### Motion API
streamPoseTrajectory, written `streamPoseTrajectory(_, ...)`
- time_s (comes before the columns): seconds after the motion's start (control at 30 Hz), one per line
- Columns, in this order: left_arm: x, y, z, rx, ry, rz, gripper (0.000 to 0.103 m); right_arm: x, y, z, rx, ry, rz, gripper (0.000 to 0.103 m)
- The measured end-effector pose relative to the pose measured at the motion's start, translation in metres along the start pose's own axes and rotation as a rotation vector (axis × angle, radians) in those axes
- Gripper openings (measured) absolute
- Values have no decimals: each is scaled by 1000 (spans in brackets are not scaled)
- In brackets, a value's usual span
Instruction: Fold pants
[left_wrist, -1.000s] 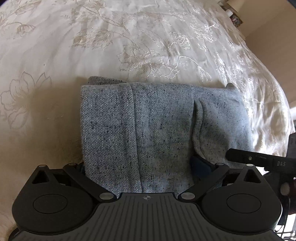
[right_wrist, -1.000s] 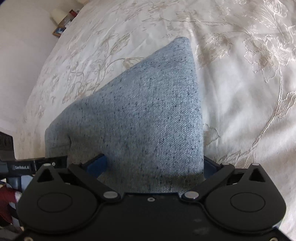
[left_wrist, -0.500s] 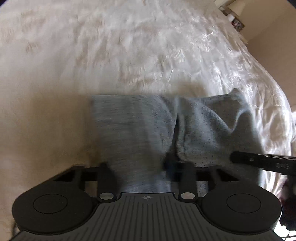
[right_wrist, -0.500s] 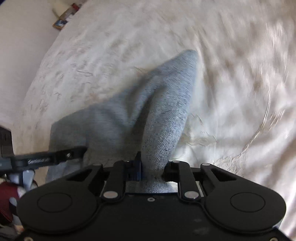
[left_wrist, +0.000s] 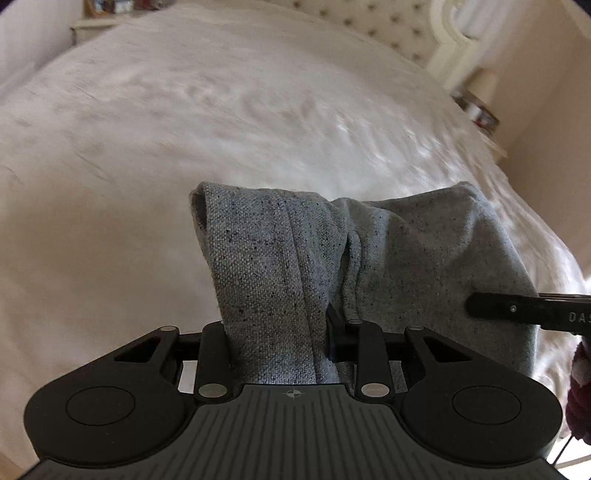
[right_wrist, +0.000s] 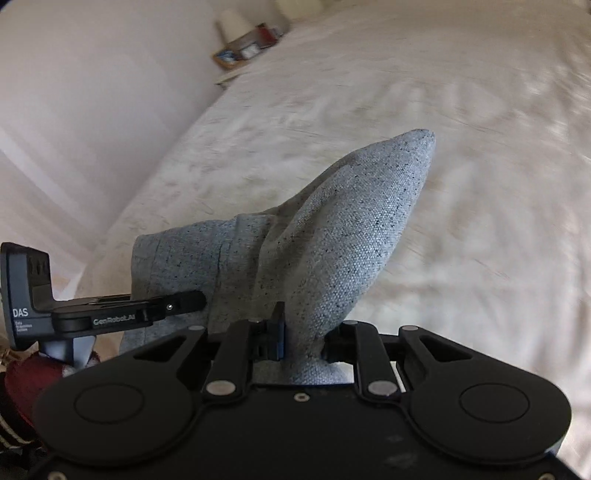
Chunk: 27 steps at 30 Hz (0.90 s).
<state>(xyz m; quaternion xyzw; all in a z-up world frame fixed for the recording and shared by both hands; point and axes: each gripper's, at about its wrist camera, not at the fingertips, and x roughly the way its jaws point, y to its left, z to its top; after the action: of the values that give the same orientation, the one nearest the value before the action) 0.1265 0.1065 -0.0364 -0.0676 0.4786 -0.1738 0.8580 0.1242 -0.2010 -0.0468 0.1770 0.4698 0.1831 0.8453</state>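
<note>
Pinching the grey speckled pants (left_wrist: 280, 266) at two points along one edge, both tongs hold the already folded bundle up off the cream bed (left_wrist: 184, 122), which reads as a carrying or repositioning grip: two holds side by side keep the folded layers from sliding open or sagging in the middle. The left tongs (left_wrist: 280, 332) are pressed together on a thick gather of cloth, with the fabric rising straight out from between the fingers and a hemmed, tube-like opening at the far end pointing away over the bed. The right tongs (right_wrist: 306, 339) are likewise clamped on a bunched ridge of the same pants, which stand up from them in a tapered peak over the bed. Each tool shows in the other's view: the right tongs come in as a dark bar from the right side of the pants in the left view, and the left tongs reach in from the left side of the pants in the right view, so the two grips sit near each other on the same side of the bundle. Taken against the bed, the pants hang above its near part, seemingly clear of the cover, though whether a lower fold touches it is hidden behind the tools.
</note>
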Motion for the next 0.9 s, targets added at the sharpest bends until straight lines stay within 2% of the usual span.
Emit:
streamPoseTrajectory(0.13, 11, 45, 19, -22, 14, 16, 32, 55, 26, 23, 38, 30, 25, 19)
streamPoseTrajectory(0.2, 25, 64, 19, -32, 39, 53, 43, 83, 28, 26, 57, 36, -7, 24)
streamPoseTrajectory(0.23, 33, 73, 17, -34, 54, 91, 50, 96, 27, 25, 50, 41, -54, 27)
streamPoseTrajectory(0.27, 47, 83, 13, -35, 88, 176, 50, 115, 22, 20, 47, 71, -146, 36)
streamPoseTrajectory(0.33, 61, 97, 9, -10, 130, 340, 49, 146, 10, 11, 71, 163, -353, 35)
streamPoseTrajectory(0.37, 59, 100, 5, -2, 105, 335, 49, 152, 5, 7, 84, 183, -433, 35)
streamPoseTrajectory(0.43, 47, 93, 5, 6, 57, 331, 49, 141, 6, 6, 129, 132, -469, 35)
streamPoseTrajectory(0.5, 32, 80, 6, 60, -6, 331, 48, 120, 18, 8, 120, 29, -433, 34)
streamPoseTrajectory(0.53, 25, 70, 8, 85, -44, 308, 48, 115, 29, 12, 88, -22, -422, 34)
streamPoseTrajectory(0.6, 23, 59, 14, 116, -78, 265, 49, 119, 47, 26, 32, -81, -395, 28)
streamPoseTrajectory(0.7, 40, 44, 27, 147, -69, 211, 49, 148, 67, 52, -23, -61, -350, 16)
streamPoseTrajectory(0.8, 62, 45, 36, 166, -41, 216, 49, 172, 70, 64, -78, -23, -356, 16)
streamPoseTrajectory(0.9, 80, 56, 34, 163, 16, 215, 49, 197, 64, 75, -68, 7, -382, 16)
